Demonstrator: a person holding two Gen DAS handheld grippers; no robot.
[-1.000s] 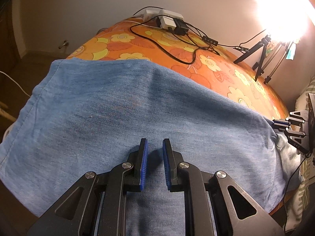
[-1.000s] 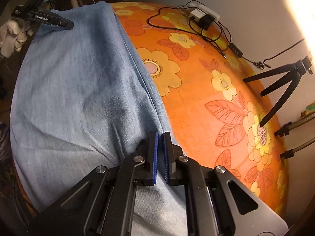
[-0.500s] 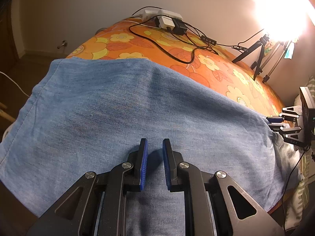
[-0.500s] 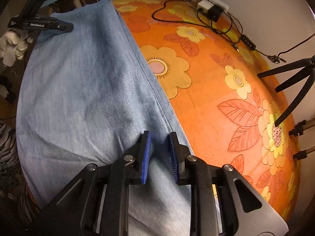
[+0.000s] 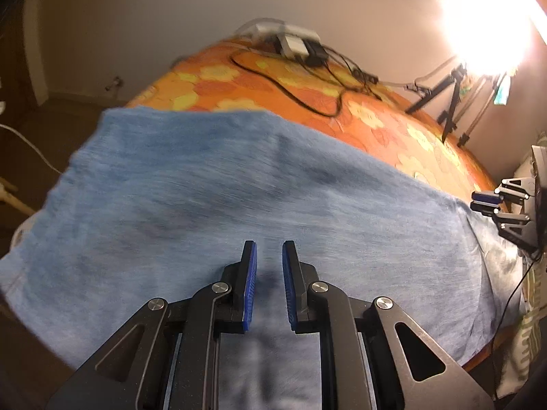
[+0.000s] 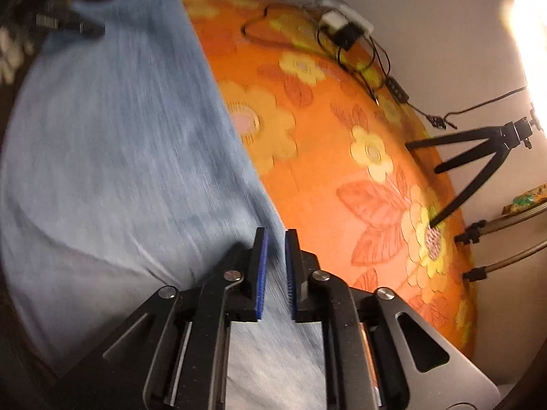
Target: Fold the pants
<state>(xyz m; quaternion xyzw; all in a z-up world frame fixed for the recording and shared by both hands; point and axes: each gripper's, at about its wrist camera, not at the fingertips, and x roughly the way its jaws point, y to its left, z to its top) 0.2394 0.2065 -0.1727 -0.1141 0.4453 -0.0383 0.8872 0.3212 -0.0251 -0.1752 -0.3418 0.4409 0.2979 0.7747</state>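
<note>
The light blue pants [image 5: 239,198] lie spread flat along the near side of the orange flowered table [image 5: 386,126]. My left gripper [image 5: 269,263] hovers over the middle of the cloth, its jaws a little apart with nothing between them. My right gripper [image 6: 275,249] is over the far long edge of the pants [image 6: 119,143], its jaws also a little apart and empty. The right gripper also shows at the right edge of the left wrist view [image 5: 487,201]. Both views are blurred by motion.
A white power strip with black cables [image 5: 294,42] lies at the table's far end. A black tripod [image 6: 478,160] stands on the table's right side, below a bright lamp [image 5: 489,17]. The orange cloth [image 6: 324,143] beyond the pants is bare.
My right gripper, shut one second ago, has opened a little and shifted along the pants' far edge. My left gripper stays slightly open and has moved a little over the cloth.
</note>
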